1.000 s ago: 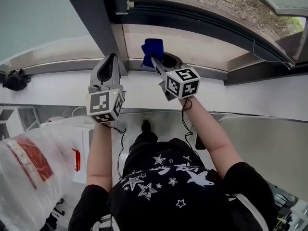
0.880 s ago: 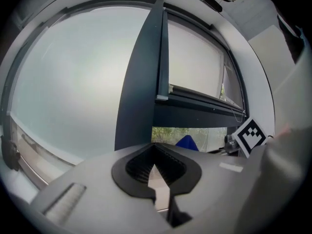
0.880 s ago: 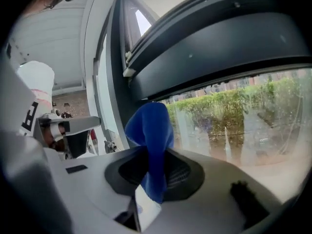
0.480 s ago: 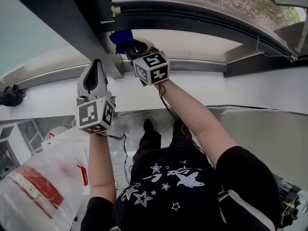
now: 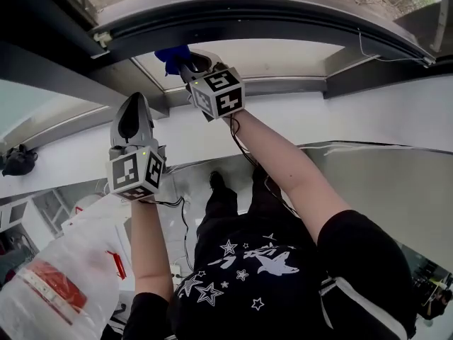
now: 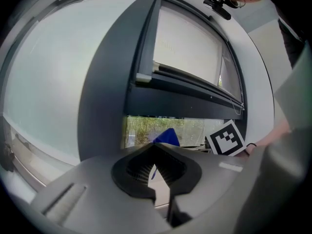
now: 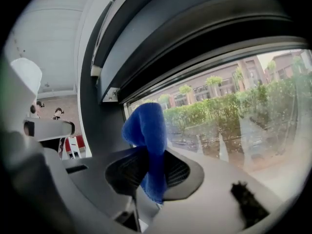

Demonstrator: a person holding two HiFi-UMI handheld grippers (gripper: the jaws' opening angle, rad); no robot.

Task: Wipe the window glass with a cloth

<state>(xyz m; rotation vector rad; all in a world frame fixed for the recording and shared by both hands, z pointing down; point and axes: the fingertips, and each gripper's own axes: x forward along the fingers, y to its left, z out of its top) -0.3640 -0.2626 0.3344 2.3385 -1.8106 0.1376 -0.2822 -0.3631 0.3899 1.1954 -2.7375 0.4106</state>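
Observation:
A blue cloth (image 5: 172,55) is pinched in my right gripper (image 5: 181,61), which is shut on it and held up at the lower window glass (image 5: 276,57), near the pane's left corner. In the right gripper view the blue cloth (image 7: 148,130) stands up out of the right gripper (image 7: 152,162), close to the window glass (image 7: 234,116). My left gripper (image 5: 134,103) is lower and to the left, shut and empty, in front of the white sill. From the left gripper view, the left gripper (image 6: 155,149) points at the cloth (image 6: 168,136) and the right gripper's marker cube (image 6: 225,138).
A dark window frame post (image 5: 85,73) runs left of the pane, and a dark curved frame bar (image 5: 248,13) crosses above it. The white sill (image 5: 333,115) lies below the glass. A white plastic bag (image 5: 56,282) is at the lower left, by the person's legs.
The right gripper has carried the cloth leftward along the glass to the corner by the frame post. The left gripper sits lower in the view, still shut.

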